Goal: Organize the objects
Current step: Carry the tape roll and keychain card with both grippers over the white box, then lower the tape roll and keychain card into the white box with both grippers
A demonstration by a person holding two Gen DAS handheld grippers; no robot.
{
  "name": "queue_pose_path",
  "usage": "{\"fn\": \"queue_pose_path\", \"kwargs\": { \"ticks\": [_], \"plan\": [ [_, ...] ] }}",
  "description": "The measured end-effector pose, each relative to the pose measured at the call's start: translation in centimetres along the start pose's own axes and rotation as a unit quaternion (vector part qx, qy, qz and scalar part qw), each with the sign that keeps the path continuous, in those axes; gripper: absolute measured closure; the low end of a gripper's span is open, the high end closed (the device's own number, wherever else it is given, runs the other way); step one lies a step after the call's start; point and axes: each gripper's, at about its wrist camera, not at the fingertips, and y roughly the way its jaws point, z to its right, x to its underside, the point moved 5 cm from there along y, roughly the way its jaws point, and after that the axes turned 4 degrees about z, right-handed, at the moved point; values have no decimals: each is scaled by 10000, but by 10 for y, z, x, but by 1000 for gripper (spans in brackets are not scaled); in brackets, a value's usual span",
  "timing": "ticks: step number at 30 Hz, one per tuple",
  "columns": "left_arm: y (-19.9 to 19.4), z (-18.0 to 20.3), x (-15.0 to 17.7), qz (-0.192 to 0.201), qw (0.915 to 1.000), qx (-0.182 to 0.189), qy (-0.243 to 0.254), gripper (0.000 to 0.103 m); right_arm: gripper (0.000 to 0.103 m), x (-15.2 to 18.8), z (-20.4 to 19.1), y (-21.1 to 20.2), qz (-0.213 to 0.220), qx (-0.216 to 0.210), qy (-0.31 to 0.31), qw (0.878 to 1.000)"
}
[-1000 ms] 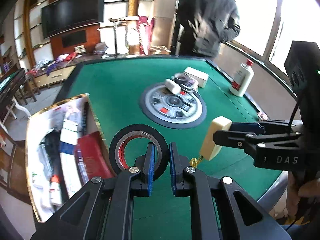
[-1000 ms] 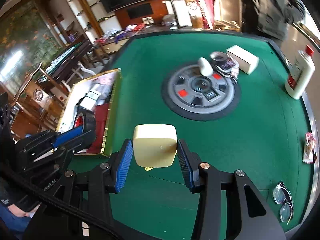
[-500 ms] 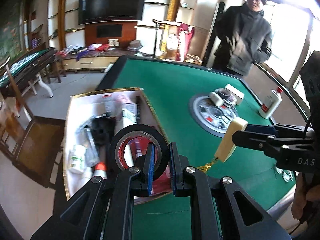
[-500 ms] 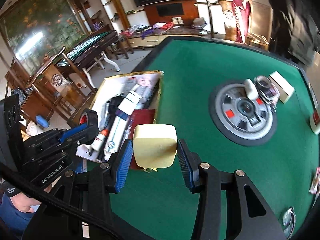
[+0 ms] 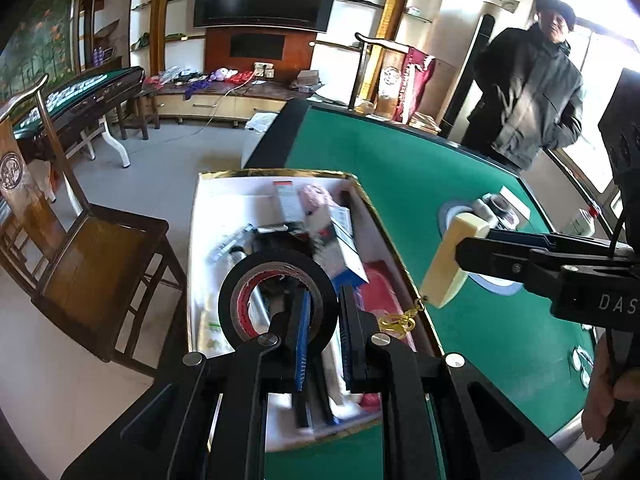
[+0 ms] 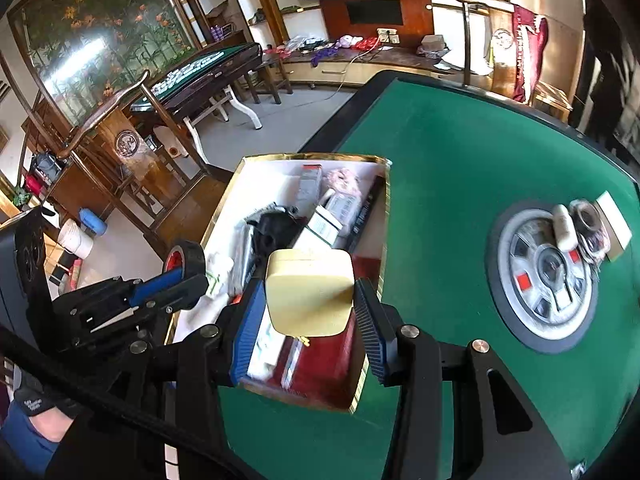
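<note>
A black tape roll is being pinched by the left gripper, a cream block clamped by the right gripper, over the gold-rimmed box.

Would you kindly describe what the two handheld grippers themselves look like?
Both are matte black, angular frames with silver bolts and ribbed blue pads on their fingers. The right gripper bears white "DAS" lettering and trails a thin black cable; the left gripper is gripped by a black glove above a blue sleeve.

Green table with gold-rimmed box
</note>
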Motion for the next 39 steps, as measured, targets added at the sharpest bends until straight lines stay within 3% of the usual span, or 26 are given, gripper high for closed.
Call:
{"fn": "queue_pose_path", "kwargs": {
  "ticks": [7,12,23,29,34,39],
  "plan": [
    [35,-35,-3,-134,9998,-38,-157,92,59,-38,-28,48,16,-26,-199,9998],
    [59,-40,-1,-328,9994,59,-94,92,59,-61,-46,98,-155,-87,-264,9995],
    [86,-51,2,-457,9989,123,-55,92,59,-76,-43,184,-673,-57,8,9977],
    [93,-49,-5,-438,9989,141,-66,92,59,-86,-38,207,-855,14,51,9963],
    [94,-49,-9,-362,9993,83,-24,91,57,-91,-33,211,-953,-243,225,9949],
    [85,-47,-10,-312,9992,183,-182,75,50,-94,-27,183,-753,-245,171,9967]
  ]
}}
